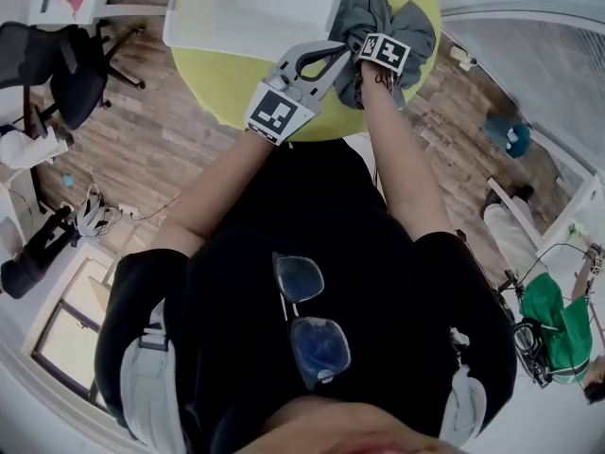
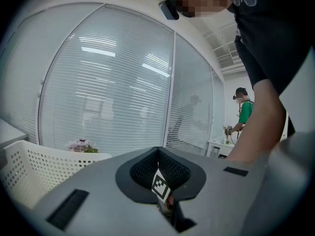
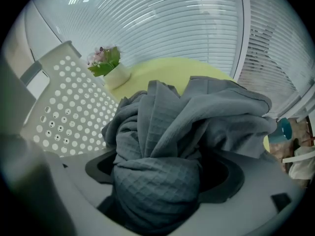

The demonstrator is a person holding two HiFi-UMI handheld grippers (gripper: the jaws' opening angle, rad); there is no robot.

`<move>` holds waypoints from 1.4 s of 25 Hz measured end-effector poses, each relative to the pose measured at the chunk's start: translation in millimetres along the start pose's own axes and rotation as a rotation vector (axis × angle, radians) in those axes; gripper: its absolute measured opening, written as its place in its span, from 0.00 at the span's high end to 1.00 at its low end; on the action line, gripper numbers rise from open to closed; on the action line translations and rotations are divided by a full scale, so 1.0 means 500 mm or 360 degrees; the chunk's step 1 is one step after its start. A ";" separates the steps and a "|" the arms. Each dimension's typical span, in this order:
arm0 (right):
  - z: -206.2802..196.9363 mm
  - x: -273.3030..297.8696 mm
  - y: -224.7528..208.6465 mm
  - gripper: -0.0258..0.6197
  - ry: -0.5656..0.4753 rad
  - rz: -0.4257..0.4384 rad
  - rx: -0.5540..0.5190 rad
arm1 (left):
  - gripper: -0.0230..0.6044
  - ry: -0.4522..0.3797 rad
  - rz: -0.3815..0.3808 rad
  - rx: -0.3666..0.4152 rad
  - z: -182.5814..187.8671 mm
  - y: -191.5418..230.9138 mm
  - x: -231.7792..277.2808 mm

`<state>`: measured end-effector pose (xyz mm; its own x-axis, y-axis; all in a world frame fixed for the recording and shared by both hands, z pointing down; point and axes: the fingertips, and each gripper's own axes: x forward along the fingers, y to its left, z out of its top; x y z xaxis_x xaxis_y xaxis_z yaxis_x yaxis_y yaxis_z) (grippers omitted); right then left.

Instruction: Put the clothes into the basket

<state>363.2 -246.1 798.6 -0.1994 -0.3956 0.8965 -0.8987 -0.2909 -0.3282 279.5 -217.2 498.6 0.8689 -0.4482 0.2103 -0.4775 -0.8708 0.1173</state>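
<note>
Grey cloth [image 1: 373, 12] on the green table [image 1: 217, 88], right next to the white basket [image 1: 180, 22].
The cloth lies in a heap on the round table, not in the basket. The right gripper [image 3: 165, 181] points down into the heap. Its jaws are wide apart, with a fat bunch of cloth between them and dark gaps at both sides. The left gripper [image 1: 342, 51] hangs over the table by the basket, its jaws pressed together. A little plant [image 3: 106, 63] stands by the basket.

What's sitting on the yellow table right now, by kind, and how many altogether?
White basket: 1
Grey clothes heap: 1
Flower pot: 1
Total: 3
</note>
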 end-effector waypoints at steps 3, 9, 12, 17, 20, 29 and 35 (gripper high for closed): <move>0.003 0.011 0.001 0.28 0.0000 0.0007 0.0011 | 0.95 0.0006 0.0019 -0.0003 -0.004 0.007 -0.006; 0.005 0.002 -0.006 0.28 -0.0036 0.0044 0.0035 | 0.95 0.0017 0.0053 0.0010 -0.003 0.008 -0.022; 0.009 -0.009 -0.006 0.34 -0.0039 0.0103 0.0050 | 0.95 0.0010 0.0067 0.0011 0.003 0.009 -0.031; 0.012 -0.038 0.002 0.41 -0.0036 0.0170 0.0002 | 0.95 -0.0001 0.0071 0.0005 0.005 0.009 -0.049; 0.021 -0.072 0.014 0.41 -0.0073 0.0181 -0.0085 | 0.95 -0.0007 0.0050 0.0004 0.006 0.014 -0.061; 0.038 -0.178 0.062 0.42 -0.0143 0.0142 -0.0323 | 0.95 0.0008 -0.0094 0.0026 0.015 0.024 -0.089; 0.044 -0.246 0.084 0.42 -0.0159 0.0087 -0.0371 | 0.95 -0.0025 -0.0193 0.0052 0.038 0.031 -0.109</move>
<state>358.5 -229.0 667.8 -0.2210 -0.4927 0.8416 -0.9557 -0.0624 -0.2875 227.2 -210.3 470.3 0.9220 -0.3420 0.1813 -0.3646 -0.9247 0.1094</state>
